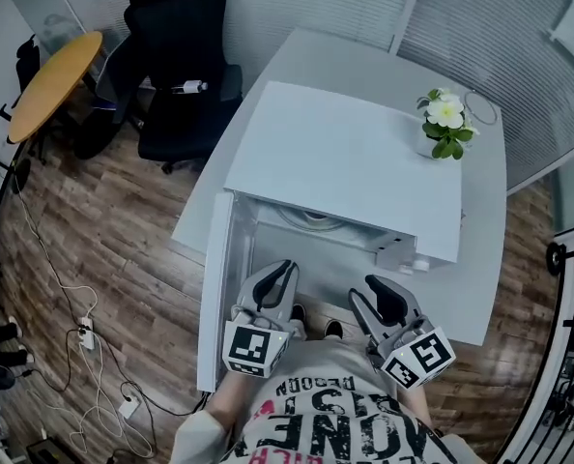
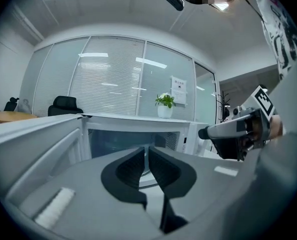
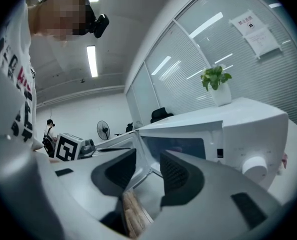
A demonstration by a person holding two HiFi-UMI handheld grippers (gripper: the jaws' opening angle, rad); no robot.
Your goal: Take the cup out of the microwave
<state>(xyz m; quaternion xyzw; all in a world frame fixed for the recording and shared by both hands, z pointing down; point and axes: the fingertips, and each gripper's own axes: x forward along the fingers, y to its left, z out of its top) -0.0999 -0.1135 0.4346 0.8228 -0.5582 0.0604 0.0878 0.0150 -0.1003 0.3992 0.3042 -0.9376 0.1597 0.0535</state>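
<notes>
A white microwave (image 1: 345,162) stands on the white table (image 1: 485,259). Its door (image 1: 215,288) is swung open to the left. Only a strip of the glass turntable (image 1: 311,220) shows inside, and I see no cup in any view. My left gripper (image 1: 285,271) hovers just before the opening. Its jaws stand a narrow slit apart with nothing between them (image 2: 147,151). My right gripper (image 1: 374,288) is beside it on the right, open wide and empty (image 3: 148,159), pointing at the cavity (image 3: 181,146).
A potted plant (image 1: 444,124) sits on the table behind the microwave's right corner. The microwave's knob (image 3: 253,166) is on its right panel. At the far left are a black office chair (image 1: 176,56) and a round wooden table (image 1: 55,80), with cables (image 1: 84,332) on the wood floor.
</notes>
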